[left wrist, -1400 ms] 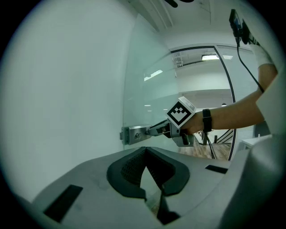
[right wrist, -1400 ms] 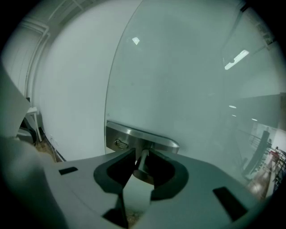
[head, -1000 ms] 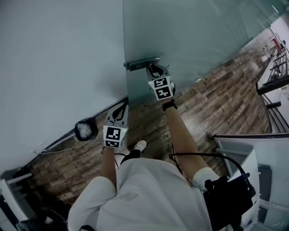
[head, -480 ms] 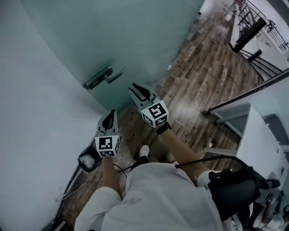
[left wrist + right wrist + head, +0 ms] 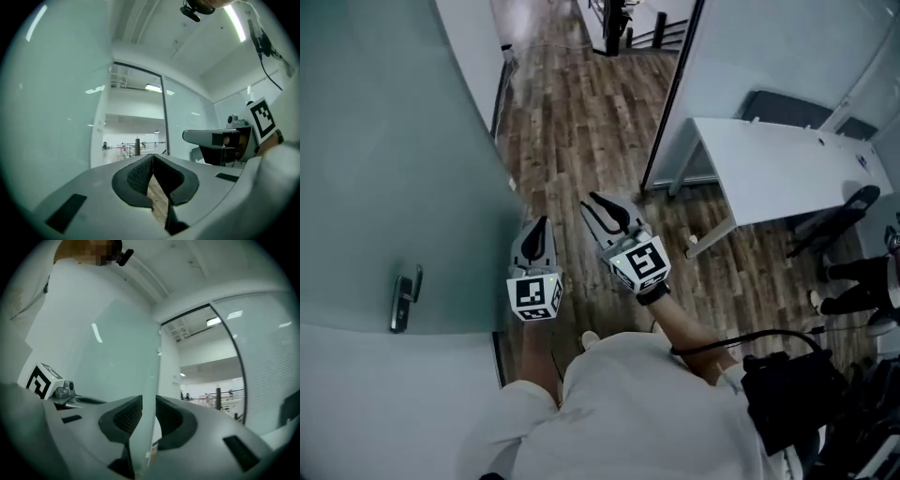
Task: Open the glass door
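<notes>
My left claw (image 5: 536,234) is closed tip to tip, and its own camera shows nothing between the ribbed pads, only a sliver of floor below. My right claw (image 5: 607,208) stands wide apart and is empty too. Its camera shows the free edge (image 5: 156,362) of the door through the gap, but from above that claw is well clear of the glass, so it only lines up and is not gripped. Both claws point roughly level toward 12 o'clock, side by side.

The frosted glass door (image 5: 384,159) stands at 9 to 10 o'clock from my left claw, swung aside, with its lever handle (image 5: 405,300) down at about 8 o'clock and out of my reach. The wooden floor (image 5: 572,122) runs clear ahead at 12. A black post (image 5: 672,94) rises at 1 o'clock, and a white desk (image 5: 778,164) sits at 2 to 3 o'clock.

I judge the door is open, but neither claw holds it. If it has a closer or any spring, it could swing back and shut while I stand here. My left claw is the nearer one, so a careless sweep toward 9 o'clock would knock its tip on the glass. The cable (image 5: 722,339) trailing from my right arm to the black pack (image 5: 792,398) could snag on the desk if I turn that way.
</notes>
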